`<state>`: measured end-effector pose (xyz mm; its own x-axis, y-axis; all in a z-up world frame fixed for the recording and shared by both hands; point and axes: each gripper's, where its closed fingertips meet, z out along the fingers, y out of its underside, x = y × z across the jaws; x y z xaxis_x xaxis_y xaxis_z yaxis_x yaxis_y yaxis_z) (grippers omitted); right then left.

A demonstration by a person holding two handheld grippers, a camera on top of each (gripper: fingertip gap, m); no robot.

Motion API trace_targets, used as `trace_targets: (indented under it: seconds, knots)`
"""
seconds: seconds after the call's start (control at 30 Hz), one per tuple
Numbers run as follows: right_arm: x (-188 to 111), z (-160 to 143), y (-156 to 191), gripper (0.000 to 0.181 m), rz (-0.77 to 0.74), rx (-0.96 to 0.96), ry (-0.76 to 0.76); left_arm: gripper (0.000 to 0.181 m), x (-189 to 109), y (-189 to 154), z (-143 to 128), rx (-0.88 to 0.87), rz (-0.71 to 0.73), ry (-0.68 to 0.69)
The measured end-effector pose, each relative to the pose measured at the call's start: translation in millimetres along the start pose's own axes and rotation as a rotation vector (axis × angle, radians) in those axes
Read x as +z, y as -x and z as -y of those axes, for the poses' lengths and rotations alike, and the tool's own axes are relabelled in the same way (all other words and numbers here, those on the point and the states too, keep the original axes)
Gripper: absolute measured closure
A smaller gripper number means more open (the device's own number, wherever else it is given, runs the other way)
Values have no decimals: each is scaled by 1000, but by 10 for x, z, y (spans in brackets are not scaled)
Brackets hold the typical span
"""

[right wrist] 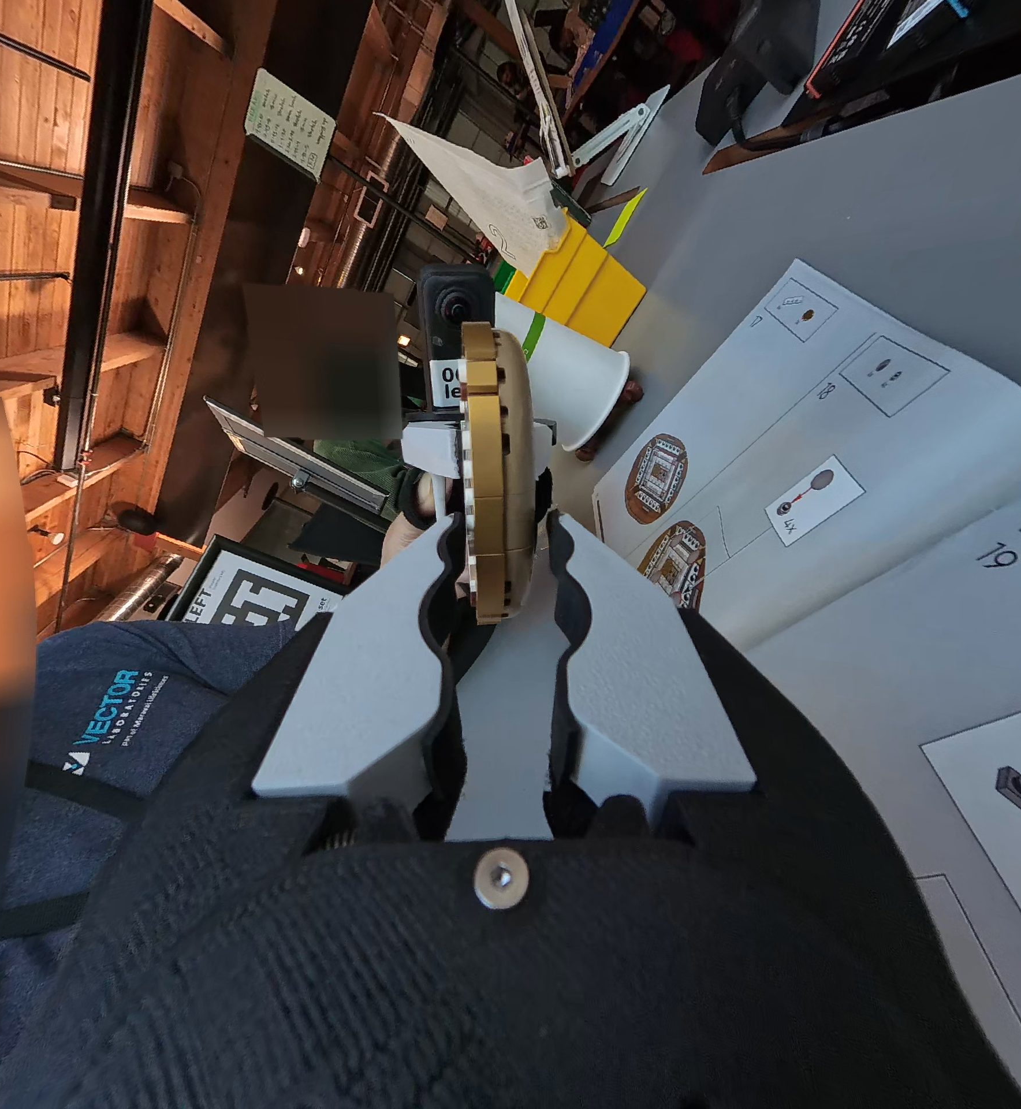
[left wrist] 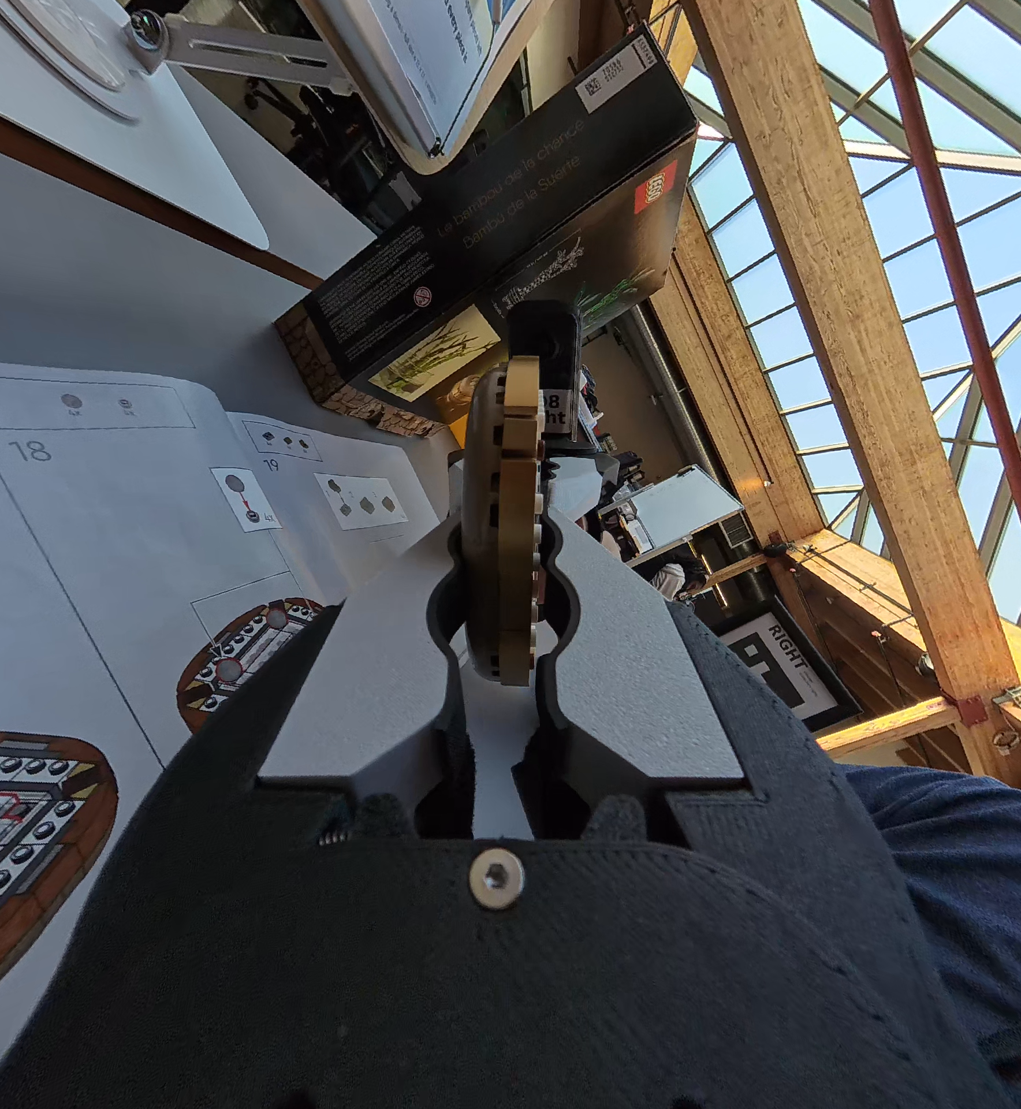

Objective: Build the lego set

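A round gold and tan Lego base (left wrist: pixel 514 540) is held edge-on in the air above the table. My left gripper (left wrist: pixel 505 528) is shut on its near rim, which sits deep between the fingers. My right gripper (right wrist: pixel 503 519) faces it from the other side. It is open wider, and its fingers straddle the opposite rim of the base (right wrist: pixel 490 480) with a small gap. The right gripper's camera (left wrist: pixel 547 348) shows behind the base in the left wrist view. The left gripper's camera (right wrist: pixel 454 312) shows behind it in the right wrist view.
The open instruction booklet (left wrist: pixel 136 510) lies on the grey table (left wrist: pixel 106 288) and also shows in the right wrist view (right wrist: pixel 856 480). A black Lego box (left wrist: pixel 496 210) stands behind it. A white paper cup (right wrist: pixel 574 384), a yellow bin (right wrist: pixel 586 282) and a paper bag (right wrist: pixel 484 186) sit nearby. Both grippers' tips are close together, under 4 cm apart.
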<state>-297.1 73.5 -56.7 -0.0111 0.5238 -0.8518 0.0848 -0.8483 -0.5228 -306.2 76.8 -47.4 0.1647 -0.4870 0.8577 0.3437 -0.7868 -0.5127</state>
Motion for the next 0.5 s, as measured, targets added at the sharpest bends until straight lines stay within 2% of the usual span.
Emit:
trace_targets:
  seconds: [0.03, 0.5]
  knots:
    - [3, 8, 22, 160, 10, -7, -4, 163, -2, 3, 2, 0, 1, -1]
    - [18, -27, 60, 161, 38, 24, 15, 163, 7, -20, -8, -10, -19, 3]
